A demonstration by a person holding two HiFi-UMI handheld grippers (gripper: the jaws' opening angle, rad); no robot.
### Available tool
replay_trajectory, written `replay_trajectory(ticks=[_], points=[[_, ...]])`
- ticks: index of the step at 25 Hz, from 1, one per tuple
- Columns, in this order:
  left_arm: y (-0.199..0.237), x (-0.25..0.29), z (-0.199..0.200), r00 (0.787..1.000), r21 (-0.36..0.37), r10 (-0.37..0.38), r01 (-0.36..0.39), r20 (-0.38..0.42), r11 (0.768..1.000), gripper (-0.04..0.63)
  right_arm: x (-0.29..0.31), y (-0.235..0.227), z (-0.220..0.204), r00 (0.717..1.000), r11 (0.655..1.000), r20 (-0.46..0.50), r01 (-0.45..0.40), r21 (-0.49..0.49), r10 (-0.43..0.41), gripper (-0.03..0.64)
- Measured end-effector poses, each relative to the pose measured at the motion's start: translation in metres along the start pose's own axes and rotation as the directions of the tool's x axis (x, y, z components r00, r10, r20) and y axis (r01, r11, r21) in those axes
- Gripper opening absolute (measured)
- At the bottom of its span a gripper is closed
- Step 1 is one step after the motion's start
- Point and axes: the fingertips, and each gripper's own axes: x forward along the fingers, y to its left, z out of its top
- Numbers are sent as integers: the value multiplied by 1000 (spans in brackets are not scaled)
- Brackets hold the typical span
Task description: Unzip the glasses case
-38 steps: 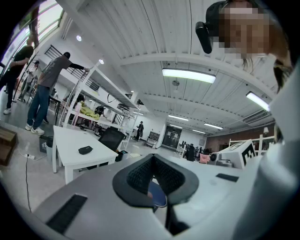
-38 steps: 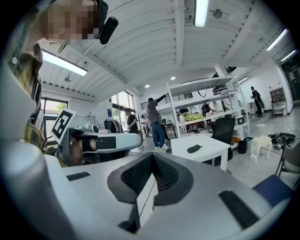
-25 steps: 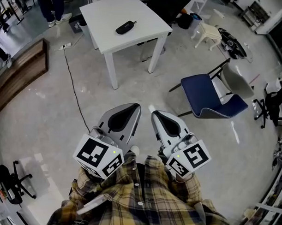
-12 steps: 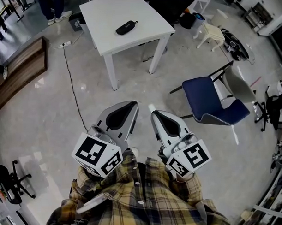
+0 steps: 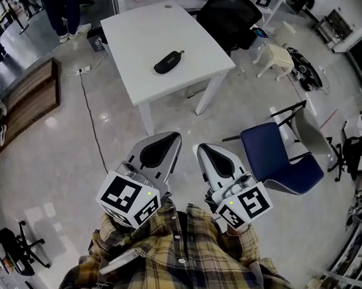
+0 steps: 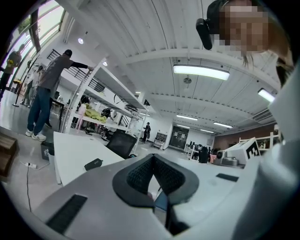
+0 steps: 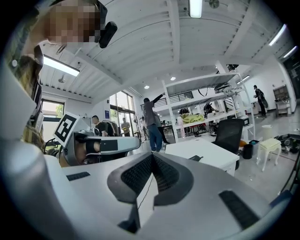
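Desk point(image 5: 142, 41) drew nearer; glasses case point(image 5: 168, 61) lies well ahead of my left claw point(image 5: 173, 137) and right claw point(image 5: 199, 148), both clenched empty. Probably light and stiff: I'd pin its body and pinch the zip tab.

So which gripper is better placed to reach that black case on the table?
Left, marginally. Both the left gripper and right gripper are shut, empty and short of the table; the glasses case lies more nearly ahead of the left one.
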Motion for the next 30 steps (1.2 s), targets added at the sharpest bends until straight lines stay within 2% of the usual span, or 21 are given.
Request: replay_trajectory(ticks=[7, 13, 22, 30], points=[[76, 24, 19, 1000, -11, 20, -20, -12, 1000, 8, 76, -22, 7, 1000, 1000, -9, 5, 15, -5, -2], [114, 48, 21, 999, -29, 37, -38, -31, 999, 8, 117, -47, 7, 999, 999, -30, -14, 31, 15, -2], [194, 112, 40, 990, -50, 137, -138, -11, 989, 8, 214, -107, 24, 989, 991, -68, -132, 8, 132, -2], [264, 204, 77, 967, -83, 255, -253, 16, 964, 8, 296, -197, 60, 963, 968, -118, -249, -28, 244, -2]])
